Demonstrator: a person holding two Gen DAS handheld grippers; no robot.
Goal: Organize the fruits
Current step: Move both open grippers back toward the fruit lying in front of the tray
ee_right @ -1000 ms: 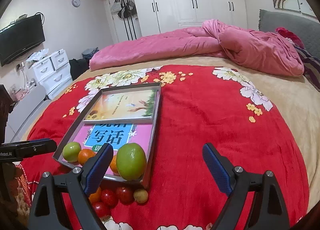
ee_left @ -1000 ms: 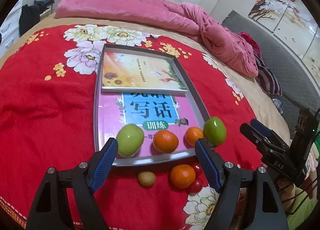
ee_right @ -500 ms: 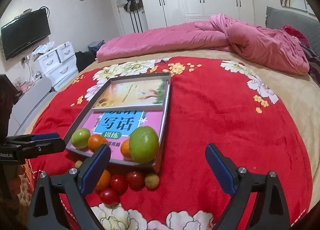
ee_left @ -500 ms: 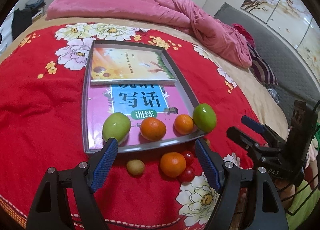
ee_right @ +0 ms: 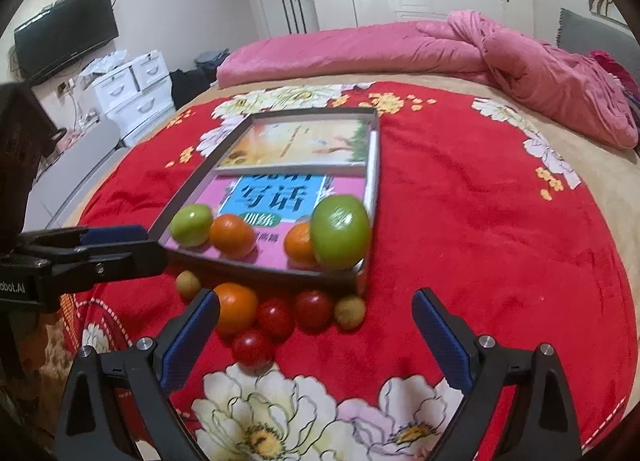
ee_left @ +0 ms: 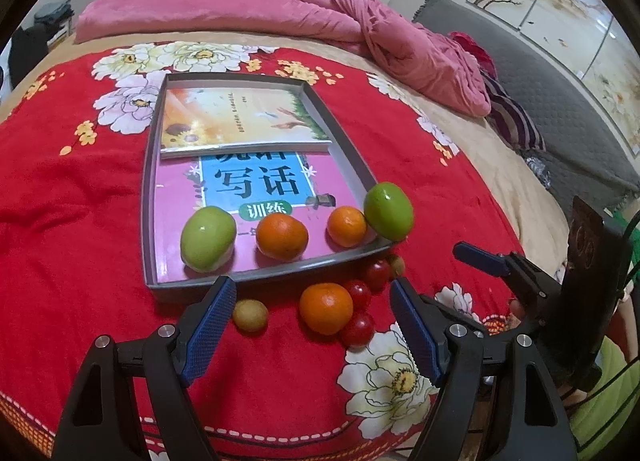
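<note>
The left gripper [ee_left: 312,321] is held low over the red flowered blanket [ee_left: 68,229] on the bed, its jaws spread wide with nothing gripped. Between its blue pads [ee_left: 208,321] a loose orange [ee_left: 326,308] is seen on the blanket, with a small yellowish fruit [ee_left: 250,314] just beside the left pad and two red cherry tomatoes [ee_left: 357,328] touching the orange. A third tomato [ee_left: 376,272] is tucked against the tray's near edge.

The grey tray [ee_left: 149,197] is lying on the blanket just beyond, with two books inside: a yellow-orange book [ee_left: 236,119] laid partly over a pink and blue book [ee_left: 256,185]. Along the near end of the tray a green apple [ee_left: 208,239], an orange [ee_left: 282,236] and a smaller orange [ee_left: 346,226] are lined up. A second green apple [ee_left: 388,211] is perched at the tray's right corner, on or against the rim.

The right gripper [ee_right: 316,335] is also held low over the blanket with its jaws wide and nothing between them. The loose fruit is framed just ahead of it: orange [ee_right: 235,308], tomatoes [ee_right: 276,317], and another small yellowish fruit [ee_right: 349,313] near the tray corner. A pink quilt [ee_right: 400,47] is bunched at the far side of the bed.
</note>
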